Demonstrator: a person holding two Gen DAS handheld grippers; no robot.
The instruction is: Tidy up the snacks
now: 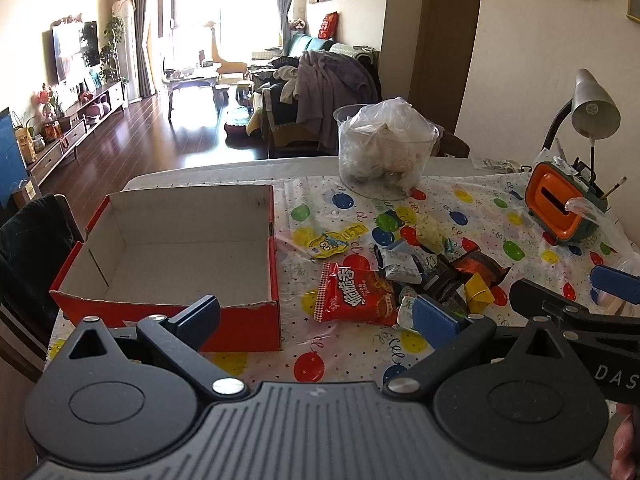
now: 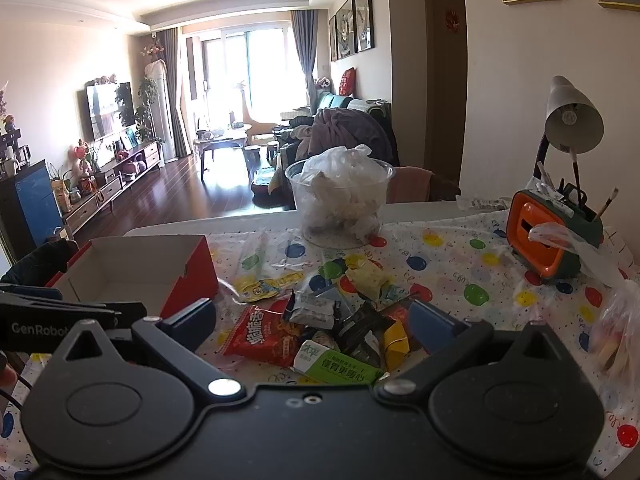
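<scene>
Left hand-held gripper point(image 1: 316, 312) spread wide and empty, poised low over the tabletop point(image 1: 448, 208) between the red cardboard box point(image 1: 172, 256) and the heap of snacks point(image 1: 420, 280). Right hand-held gripper point(image 2: 312, 320) likewise gaping, nothing between its pads, hovering straight above the same heap. Nearest to it, a green-and-white packet point(image 2: 340, 366) and a red chip bag point(image 2: 266, 338); further in, a yellow wrapper point(image 2: 394, 340), dark and silver sachets, and a yellow pouch point(image 2: 266, 286) just beside the box wall. Box standing open on the left, nothing visible inside, well within reach of either gripper.

Sorting apparently at its very start: all snacks loose on the balloon-print cloth, none boxed. Next move likely a descent by one gripper onto a single packet at the heap's edge, jaws closing on a crimped end rather than a flat face, then a carry leftward over the box rim. Risk of pinching two overlapping wrappers at once.

Beyond the heap, a clear tub point(image 1: 386, 148) stuffed with plastic bags, an orange-and-green holder point(image 1: 560, 204) and a desk lamp point(image 1: 592, 108). Lower packets buried under others, labels mostly unreadable; box's near inner wall out of sight; blurred bag at right edge unidentifiable.
</scene>
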